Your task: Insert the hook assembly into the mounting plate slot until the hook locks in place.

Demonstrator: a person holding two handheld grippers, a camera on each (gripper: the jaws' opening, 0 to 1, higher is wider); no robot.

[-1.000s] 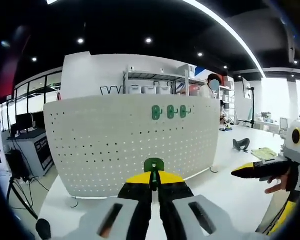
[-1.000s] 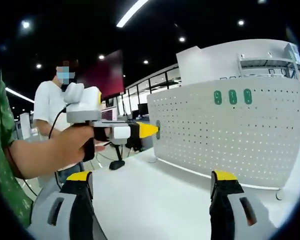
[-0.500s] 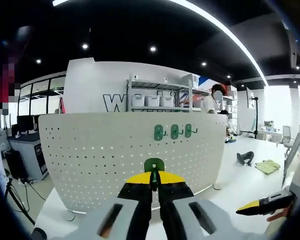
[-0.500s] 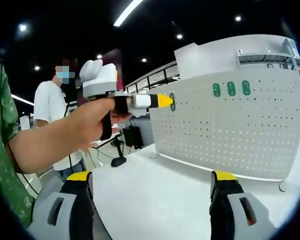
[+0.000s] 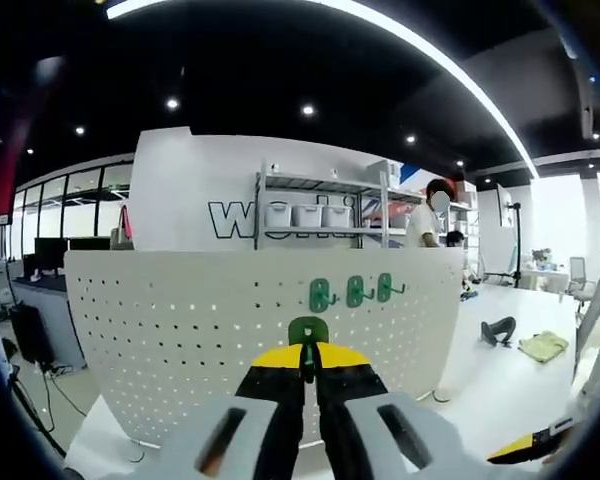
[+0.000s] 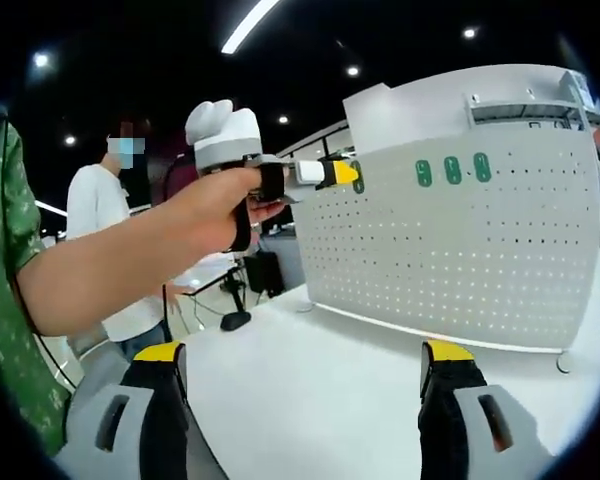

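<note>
A green hook (image 5: 308, 331) is pinched between the pressed-together jaws of the left gripper (image 5: 308, 362), held up before the white pegboard (image 5: 180, 340), apart from three green hooks (image 5: 352, 292) mounted there. The right gripper (image 6: 305, 362) is seen with jaws spread wide above the white table (image 6: 310, 400).

dark ceiling (image 5: 280, 60), strip light (image 5: 440, 70), shelving rack (image 5: 320, 205), white table (image 6: 320, 390).

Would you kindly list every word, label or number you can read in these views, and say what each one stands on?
"wo": large dark letters on the white wall behind the pegboard; the rest is hidden by a shelf rack.
Nothing readable on the pegboard, the green hooks, or either gripper.
</note>
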